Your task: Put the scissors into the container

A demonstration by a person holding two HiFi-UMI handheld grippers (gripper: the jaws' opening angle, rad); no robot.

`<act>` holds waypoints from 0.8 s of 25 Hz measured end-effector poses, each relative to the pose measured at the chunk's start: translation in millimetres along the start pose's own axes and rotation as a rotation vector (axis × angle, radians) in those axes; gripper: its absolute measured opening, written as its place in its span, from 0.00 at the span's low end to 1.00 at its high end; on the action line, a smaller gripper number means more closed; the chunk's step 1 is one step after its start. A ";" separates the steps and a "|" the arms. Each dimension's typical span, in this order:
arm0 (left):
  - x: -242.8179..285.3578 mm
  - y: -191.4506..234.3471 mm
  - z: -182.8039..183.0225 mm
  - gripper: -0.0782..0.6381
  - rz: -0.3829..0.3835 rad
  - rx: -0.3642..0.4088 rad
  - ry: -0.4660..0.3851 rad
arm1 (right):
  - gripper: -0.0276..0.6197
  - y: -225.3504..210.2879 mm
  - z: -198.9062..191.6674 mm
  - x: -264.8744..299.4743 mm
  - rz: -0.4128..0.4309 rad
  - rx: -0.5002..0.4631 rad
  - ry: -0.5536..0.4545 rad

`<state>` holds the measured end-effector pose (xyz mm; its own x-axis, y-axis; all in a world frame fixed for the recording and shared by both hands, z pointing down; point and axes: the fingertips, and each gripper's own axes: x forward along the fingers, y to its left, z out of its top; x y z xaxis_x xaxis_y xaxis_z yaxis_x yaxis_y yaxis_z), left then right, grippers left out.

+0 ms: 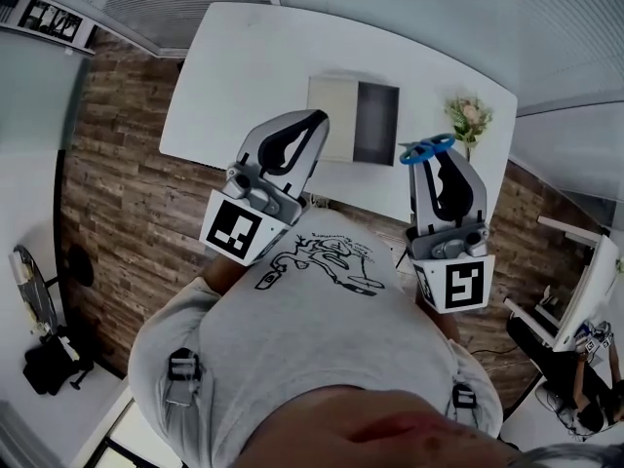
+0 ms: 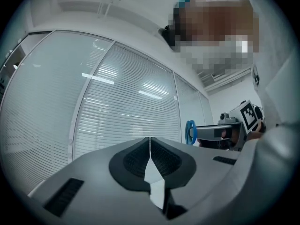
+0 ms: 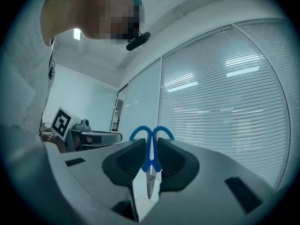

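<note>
A person's white-and-black left gripper (image 1: 315, 119) is held out with its jaws pressed together, empty. Ahead on the white table (image 1: 244, 66) sits a rectangular beige-and-grey container (image 1: 336, 115). At right, the right gripper (image 1: 444, 161) clamps blue-handled metal scissors (image 1: 426, 148) by the handles, loops forward, short of the container.

Left gripper (image 2: 150, 144) sits up front, jaws pressed together at the tips, nothing between them. Beyond it, glass panels with white blinds (image 2: 126, 102) fill the view. Off to the right, the right gripper (image 2: 200, 132) pokes in level, marker cube (image 2: 251, 116) at its back, the blue loop of the scissors (image 2: 191, 131) sticking out at its tip. A pale shirt (image 2: 281, 97) edges the right side.
</note>
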<state>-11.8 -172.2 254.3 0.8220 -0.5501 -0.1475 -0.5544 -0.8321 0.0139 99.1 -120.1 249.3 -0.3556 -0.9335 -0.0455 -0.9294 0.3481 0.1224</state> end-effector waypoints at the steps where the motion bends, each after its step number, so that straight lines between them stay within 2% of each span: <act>1: 3.6 6.3 -1.4 0.14 -0.002 -0.002 0.002 | 0.18 -2.1 -1.0 7.3 0.000 -0.001 0.002; 9: 14.2 36.2 -12.8 0.14 -0.020 -0.007 0.033 | 0.18 -4.8 -9.6 41.5 -0.007 0.009 0.018; 17: 13.5 36.5 -10.3 0.14 -0.026 -0.010 0.010 | 0.18 -2.2 -10.2 43.3 -0.004 0.012 0.025; 20: 11.5 29.8 -14.7 0.14 -0.025 -0.015 0.055 | 0.18 -2.0 -9.4 38.6 0.005 0.009 0.027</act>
<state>-17.0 -204.4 267.6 0.8415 -0.5321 -0.0935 -0.5322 -0.8462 0.0258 88.2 -157.6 256.6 -0.3572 -0.9338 -0.0186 -0.9287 0.3530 0.1133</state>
